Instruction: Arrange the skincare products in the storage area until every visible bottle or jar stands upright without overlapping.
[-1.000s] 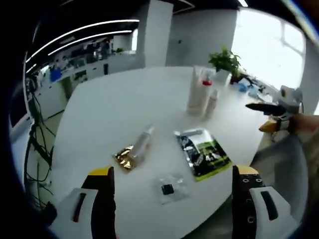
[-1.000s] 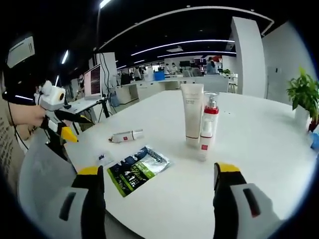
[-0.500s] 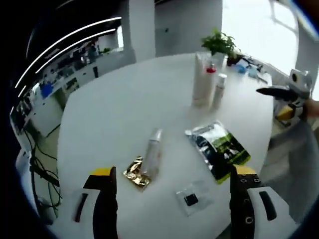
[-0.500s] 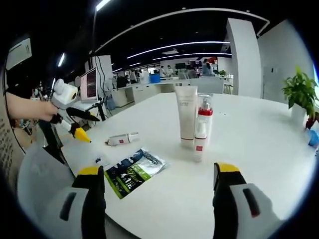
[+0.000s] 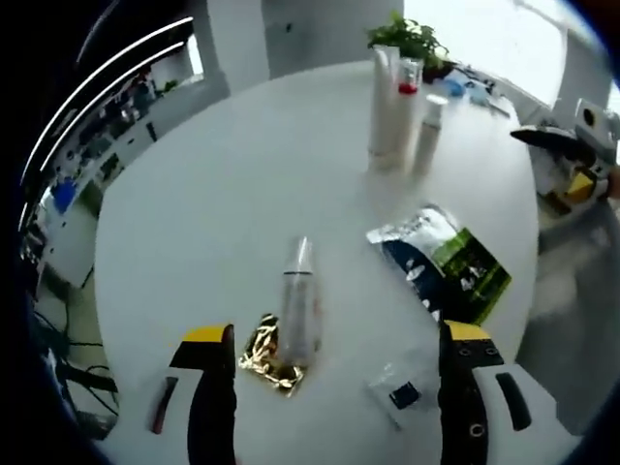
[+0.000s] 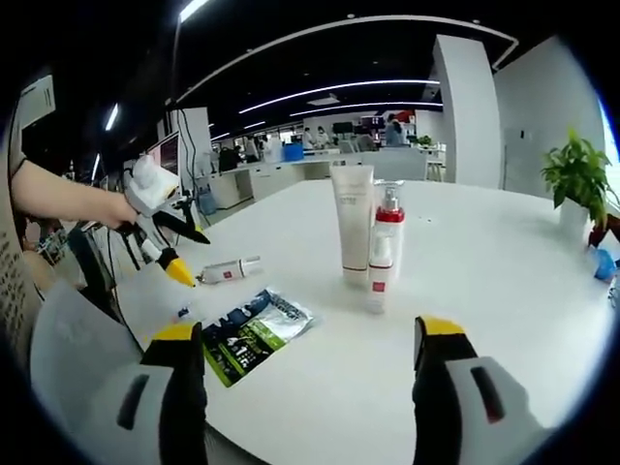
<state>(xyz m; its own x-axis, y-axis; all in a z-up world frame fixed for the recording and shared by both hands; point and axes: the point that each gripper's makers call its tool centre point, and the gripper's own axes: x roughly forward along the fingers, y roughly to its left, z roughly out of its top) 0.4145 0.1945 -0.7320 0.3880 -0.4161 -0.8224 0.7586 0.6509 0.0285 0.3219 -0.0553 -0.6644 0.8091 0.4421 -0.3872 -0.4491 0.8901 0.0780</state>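
White surface [image 5: 194, 194] now sits closer under the left tool [image 5: 329, 387], which has descended toward the toppled bottle [image 5: 298, 302] lying on a gold sachet [image 5: 263, 351]; jaws wide, holding nothing. Right tool [image 6: 300, 387] likewise wide and unladen (well back). Count: three upright containers [image 6: 368, 237], one fallen bottle, one green pouch [image 5: 446, 266], one clear packet [image 5: 399, 387].

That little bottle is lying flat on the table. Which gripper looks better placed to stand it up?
Probably the left gripper: its open jaws point at the lying bottle, which rests close ahead beside a gold sachet. The right gripper faces the upright tube instead.
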